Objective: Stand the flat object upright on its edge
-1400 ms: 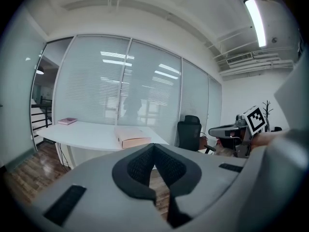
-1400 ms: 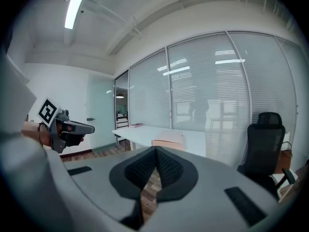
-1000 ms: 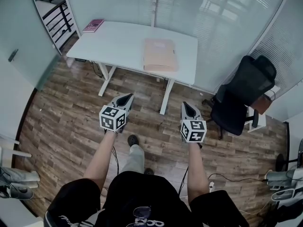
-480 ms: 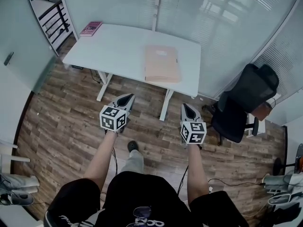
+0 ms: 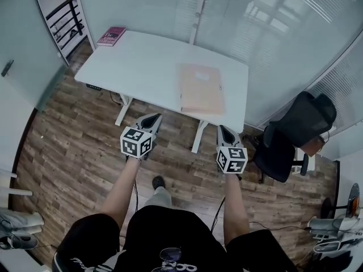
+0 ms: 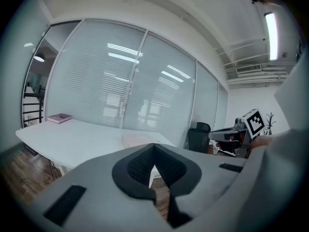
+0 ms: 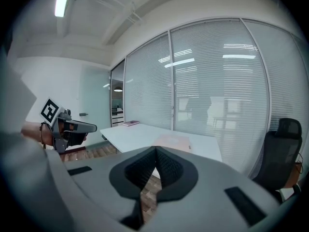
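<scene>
The wooden floor [image 5: 74,146] spreads under me, and a stretch of it lies between my feet and the desk. Glass walls with blinds [image 5: 272,33] close off the far side and the right.

The white desk [image 5: 142,67] stands ahead of me against the glass, with its white legs on the side nearest me.

A black office chair [image 5: 292,137] sits on the floor off the desk's right end, apart from it and to the right of my right tool.

The flat object, a pale peach folder [image 5: 201,88], lies flat on the desk near its right end, close to the front edge. It is ahead of both tools, between the lines they point along, and neither tool touches it.

A pink book [image 5: 112,36] lies at the desk's far left corner, well apart from the folder.

My left tool [image 5: 153,118] is held out over the floor short of the desk, its jaws pressed together with nothing between them. My right tool [image 5: 222,129] is beside it, level with it, jaws likewise together and empty.
</scene>
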The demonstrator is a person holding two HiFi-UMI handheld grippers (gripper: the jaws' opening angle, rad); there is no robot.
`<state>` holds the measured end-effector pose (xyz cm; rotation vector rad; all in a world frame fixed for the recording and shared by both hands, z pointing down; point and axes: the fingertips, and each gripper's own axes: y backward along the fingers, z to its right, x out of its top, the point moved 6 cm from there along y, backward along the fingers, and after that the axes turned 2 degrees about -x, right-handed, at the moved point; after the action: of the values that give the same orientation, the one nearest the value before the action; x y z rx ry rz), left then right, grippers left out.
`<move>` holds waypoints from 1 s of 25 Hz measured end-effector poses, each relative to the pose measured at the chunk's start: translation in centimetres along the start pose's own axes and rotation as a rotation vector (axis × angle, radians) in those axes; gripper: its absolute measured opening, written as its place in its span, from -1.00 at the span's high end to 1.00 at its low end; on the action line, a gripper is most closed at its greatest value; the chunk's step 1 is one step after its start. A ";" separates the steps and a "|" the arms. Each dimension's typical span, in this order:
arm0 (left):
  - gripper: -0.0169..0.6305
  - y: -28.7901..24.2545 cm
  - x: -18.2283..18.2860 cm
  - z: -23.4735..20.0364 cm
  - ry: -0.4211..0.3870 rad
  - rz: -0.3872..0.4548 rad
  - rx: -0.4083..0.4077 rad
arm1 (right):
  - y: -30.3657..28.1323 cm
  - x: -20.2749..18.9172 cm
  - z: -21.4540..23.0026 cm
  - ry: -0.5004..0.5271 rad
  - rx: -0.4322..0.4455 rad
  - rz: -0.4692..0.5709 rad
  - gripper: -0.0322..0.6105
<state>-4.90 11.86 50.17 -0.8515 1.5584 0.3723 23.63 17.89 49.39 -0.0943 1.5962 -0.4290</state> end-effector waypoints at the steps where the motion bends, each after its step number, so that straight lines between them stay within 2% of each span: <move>1: 0.89 -0.2 0.1 -0.7 0.003 0.001 -0.001 | -0.7 0.2 -0.2 0.002 0.000 -0.003 0.83; 11: 0.89 -2.5 1.2 -6.5 0.025 0.002 -0.007 | -6.7 1.9 -1.5 0.014 0.001 -0.030 0.83; 25: 0.89 -5.1 1.7 -11.7 0.017 -0.008 -0.021 | -12.2 2.1 -2.3 0.018 -0.006 -0.051 0.83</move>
<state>-9.65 0.04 51.96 -0.8790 1.5690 0.3771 18.80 6.44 51.44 -0.1363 1.6158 -0.4664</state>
